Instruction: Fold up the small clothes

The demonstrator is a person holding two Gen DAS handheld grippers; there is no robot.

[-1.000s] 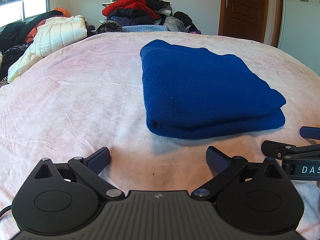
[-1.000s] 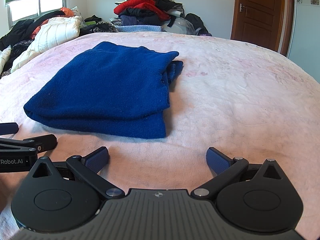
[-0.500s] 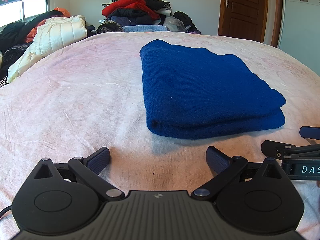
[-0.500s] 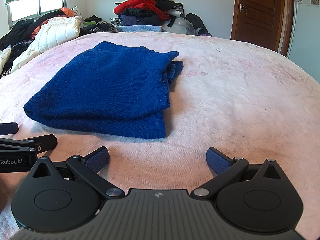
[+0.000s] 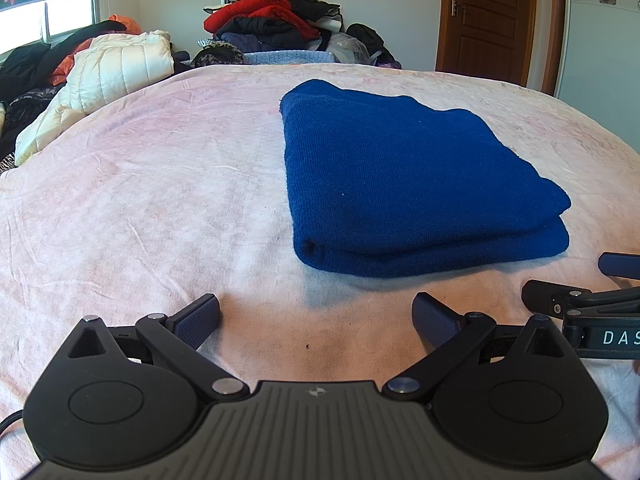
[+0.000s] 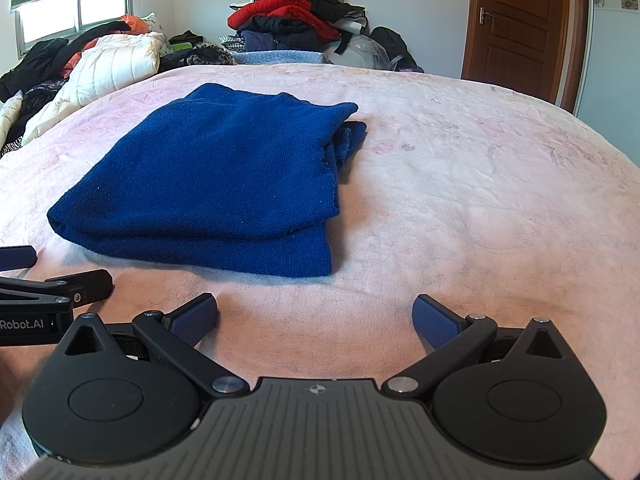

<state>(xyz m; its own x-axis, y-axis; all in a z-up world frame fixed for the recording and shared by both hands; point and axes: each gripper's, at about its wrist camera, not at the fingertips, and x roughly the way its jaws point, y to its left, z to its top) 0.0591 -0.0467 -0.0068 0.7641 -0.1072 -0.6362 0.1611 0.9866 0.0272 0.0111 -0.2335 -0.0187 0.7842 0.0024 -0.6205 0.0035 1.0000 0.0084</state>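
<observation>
With the left tool (image 5: 316,314) and right tool (image 6: 315,314) both spread wide and empty just short of the folded blue garment (image 5: 400,176) on the bed (image 5: 140,200), a careless nudge could likely spill its loose right-hand layers.

Black gripper (image 5: 316,318) linkages, blue textured pads (image 5: 198,316).

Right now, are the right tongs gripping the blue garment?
No. The right tongs are open and empty over the pink bedspread, short of the folded blue garment.
</observation>
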